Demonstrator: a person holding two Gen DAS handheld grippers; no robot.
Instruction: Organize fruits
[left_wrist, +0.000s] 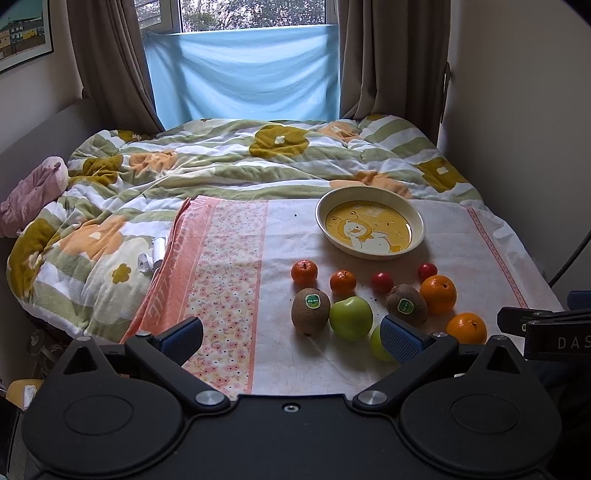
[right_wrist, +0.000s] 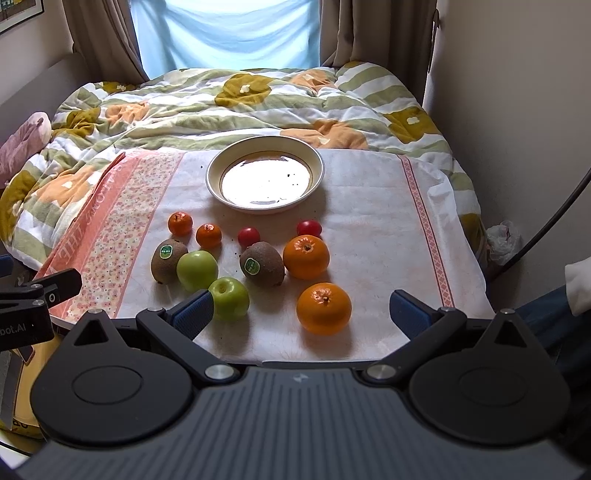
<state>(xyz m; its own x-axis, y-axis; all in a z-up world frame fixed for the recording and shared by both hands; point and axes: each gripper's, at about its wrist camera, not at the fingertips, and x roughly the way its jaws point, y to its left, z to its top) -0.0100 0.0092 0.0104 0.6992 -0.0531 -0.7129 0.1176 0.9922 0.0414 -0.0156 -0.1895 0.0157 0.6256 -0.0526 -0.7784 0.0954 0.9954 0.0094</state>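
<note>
A cream plate (left_wrist: 419, 221) (right_wrist: 317, 162) with a yellow cartoon picture sits empty on a floral cloth (left_wrist: 229, 280) (right_wrist: 373, 229). In front of it lie two mandarins (right_wrist: 180, 223), two cherry tomatoes (right_wrist: 248, 236), two kiwis (right_wrist: 262, 264), two green apples (right_wrist: 197, 269) and two oranges (right_wrist: 324, 308). My left gripper (left_wrist: 291, 338) is open, held near the cloth's front edge; its right finger partly hides one green apple (left_wrist: 376, 343). My right gripper (right_wrist: 301, 314) is open with the near orange between its fingers, not touching.
The cloth lies on a bed with a rumpled flowered duvet (left_wrist: 207, 162) (right_wrist: 207, 107). Walls stand close on the right (right_wrist: 517, 110). A pink soft toy (left_wrist: 33, 192) lies at the left. Curtains and a window are behind the bed.
</note>
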